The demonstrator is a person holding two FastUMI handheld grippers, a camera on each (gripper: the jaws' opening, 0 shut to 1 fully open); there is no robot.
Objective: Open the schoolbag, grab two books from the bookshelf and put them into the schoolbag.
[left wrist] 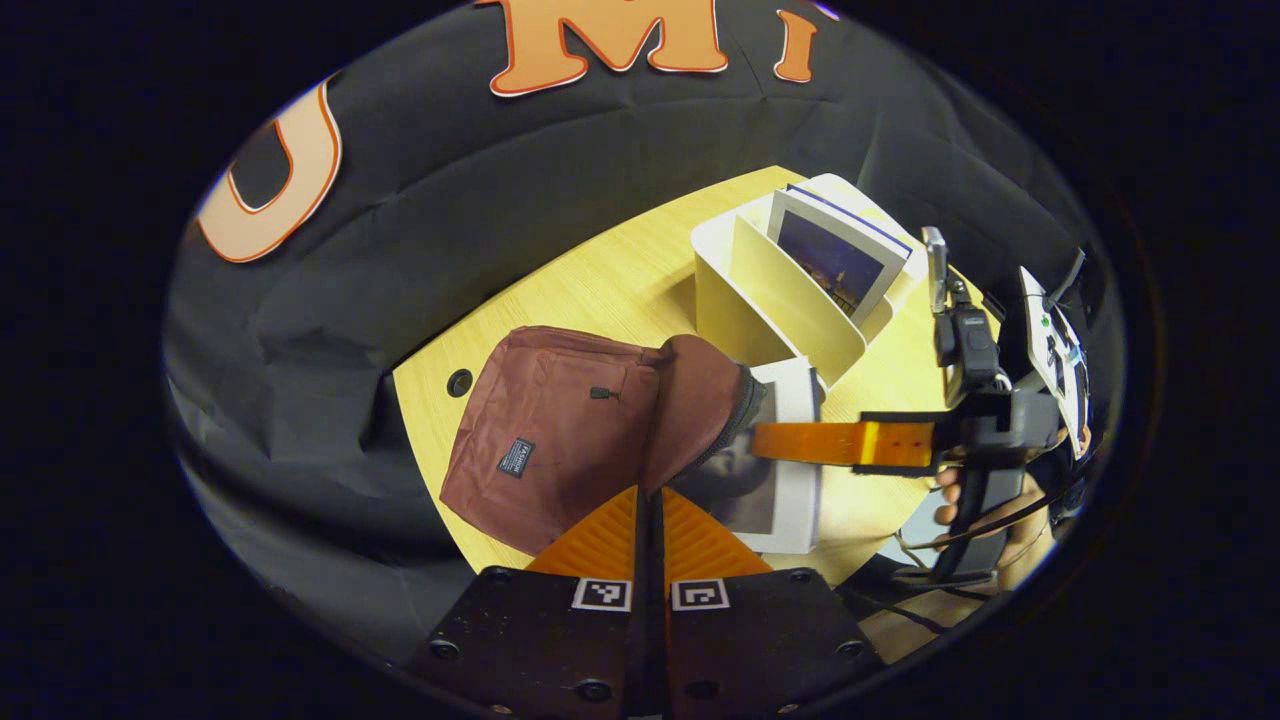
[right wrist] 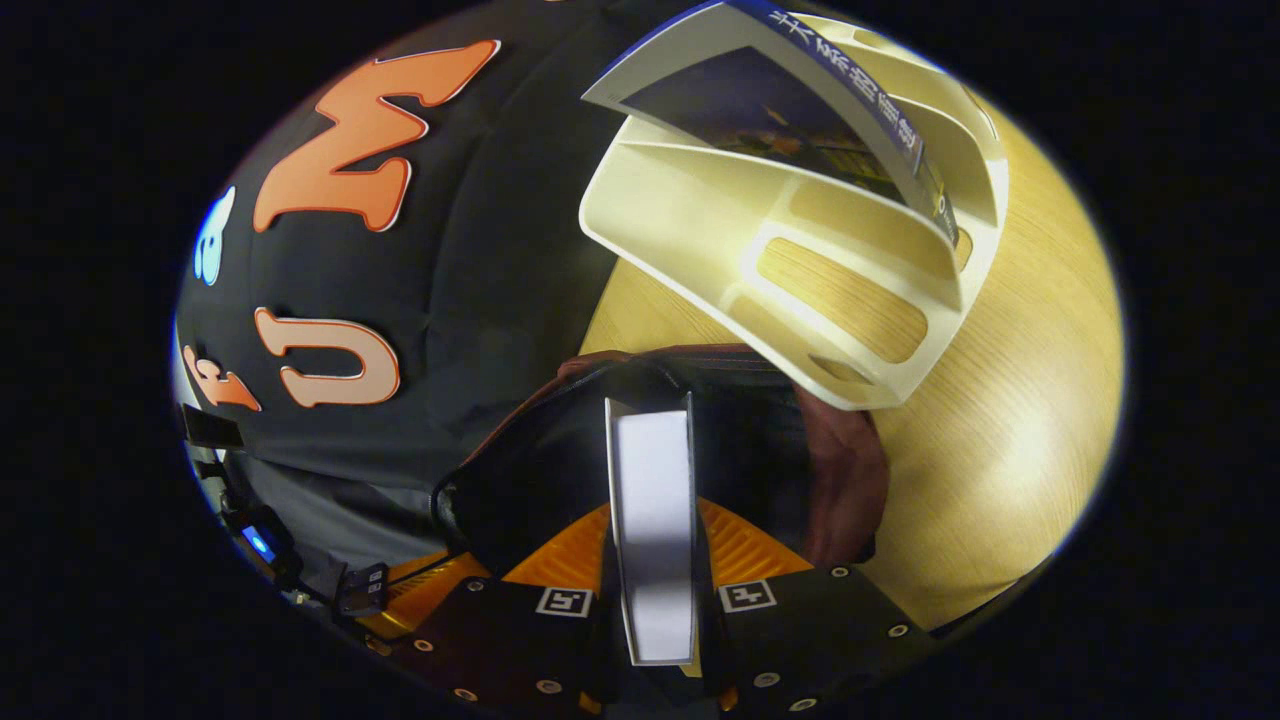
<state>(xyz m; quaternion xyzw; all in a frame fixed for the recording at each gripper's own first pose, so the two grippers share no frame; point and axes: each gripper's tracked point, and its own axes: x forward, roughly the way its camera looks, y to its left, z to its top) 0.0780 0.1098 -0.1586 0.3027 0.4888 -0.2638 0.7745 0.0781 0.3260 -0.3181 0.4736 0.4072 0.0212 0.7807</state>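
One book (right wrist: pixel 652 520) is pinched edge-on in the right claw (right wrist: pixel 655 600), its long axis aimed into the open schoolbag (left wrist: pixel 560 430) straight ahead; the left claw (left wrist: pixel 648 520), pressed together, hovers above.

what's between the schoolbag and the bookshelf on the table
In the left gripper view, the book held by the right gripper sits half inside the schoolbag mouth, just before the bookshelf; otherwise only bare table.
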